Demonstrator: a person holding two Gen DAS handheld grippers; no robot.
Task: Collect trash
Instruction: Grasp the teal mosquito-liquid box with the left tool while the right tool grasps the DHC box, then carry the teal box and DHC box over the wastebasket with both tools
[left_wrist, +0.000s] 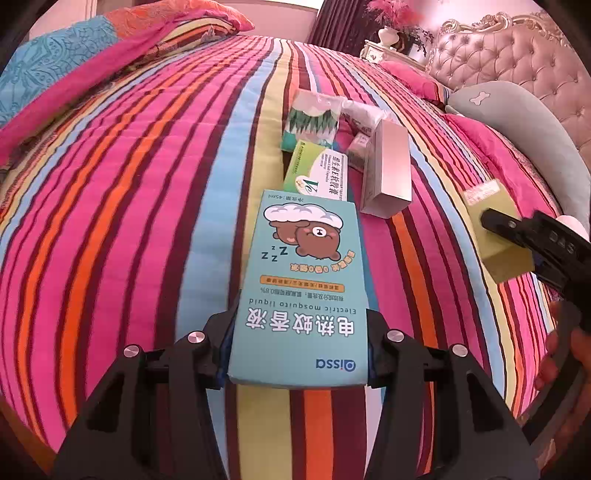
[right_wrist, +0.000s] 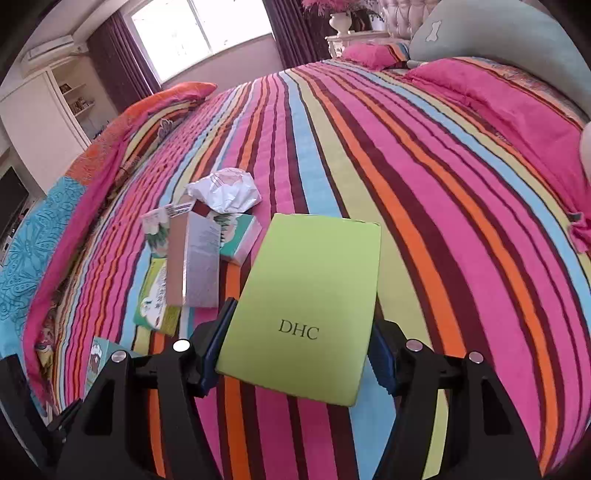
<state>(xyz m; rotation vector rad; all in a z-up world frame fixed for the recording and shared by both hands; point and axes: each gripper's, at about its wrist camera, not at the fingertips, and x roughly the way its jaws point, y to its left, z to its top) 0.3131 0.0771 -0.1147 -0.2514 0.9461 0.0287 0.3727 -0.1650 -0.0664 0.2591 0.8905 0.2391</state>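
My left gripper (left_wrist: 299, 343) is shut on a light blue mosquito-liquid box (left_wrist: 304, 280) with a bear picture, held above the striped bedspread (left_wrist: 129, 206). My right gripper (right_wrist: 295, 354) is shut on a lime green DHC box (right_wrist: 310, 295); the left wrist view shows that box (left_wrist: 495, 236) at the right with the right gripper (left_wrist: 517, 229) on it. On the bed beyond lie a green and white box (left_wrist: 317, 173), a silver box (left_wrist: 391, 166), a tissue pack with a tree print (left_wrist: 314, 118) and a crumpled white wrapper (right_wrist: 225, 190).
A folded blue, orange and pink quilt (right_wrist: 85, 184) lies along the bed's far side. Pink pillows (right_wrist: 517, 110), a grey cushion (right_wrist: 491, 29) and a tufted headboard (left_wrist: 517, 55) stand at the head. A white cabinet (right_wrist: 40, 107) and a window (right_wrist: 199, 33) are behind.
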